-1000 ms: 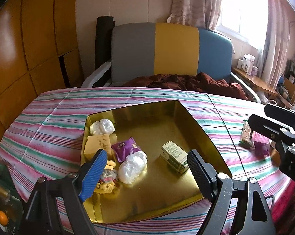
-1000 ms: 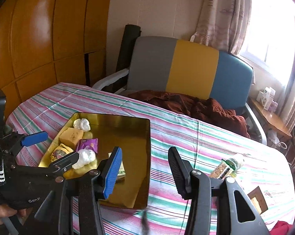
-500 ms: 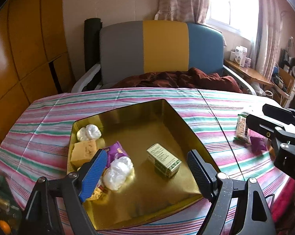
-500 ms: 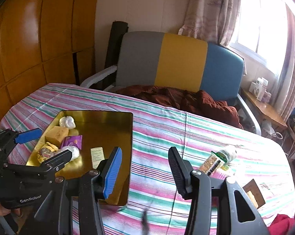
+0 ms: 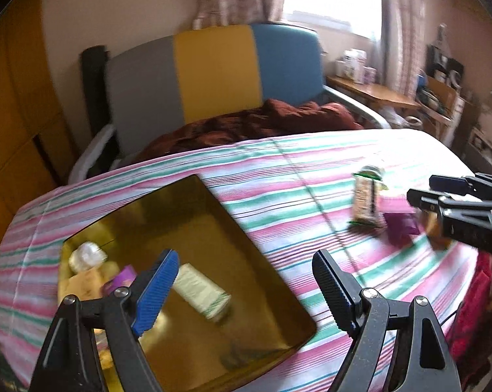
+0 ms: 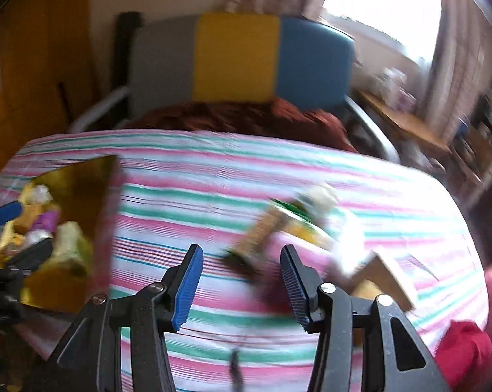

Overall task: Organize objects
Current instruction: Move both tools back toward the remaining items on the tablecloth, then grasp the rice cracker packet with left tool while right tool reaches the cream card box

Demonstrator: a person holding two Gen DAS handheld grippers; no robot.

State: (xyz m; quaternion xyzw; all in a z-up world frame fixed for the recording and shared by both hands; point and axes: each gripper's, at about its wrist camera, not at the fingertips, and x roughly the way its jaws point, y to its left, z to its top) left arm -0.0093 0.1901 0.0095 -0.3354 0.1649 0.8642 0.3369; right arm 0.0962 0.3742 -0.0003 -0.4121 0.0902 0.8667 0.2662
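- My right gripper (image 6: 237, 281) has its jaws spread with nothing between them, aimed at the snack bar (image 6: 262, 235) lying mid-frame on the striped tablecloth (image 6: 196, 189).
- My left gripper (image 5: 246, 289) is also spread wide and holding nothing, over the gold tray (image 5: 278, 294) at lower left of its view, where the small box (image 5: 201, 290) and wrapped pieces already lie.
- Risk: the right view is heavily blurred, so I judge I could misplace the pads and nudge the bar into the purple packet (image 5: 401, 225) beside it, or pinch tablecloth with it.
- Against half a second ago, both views have swung rightward; the loose items sit closer and more central, and the tray has slid toward the left edge.
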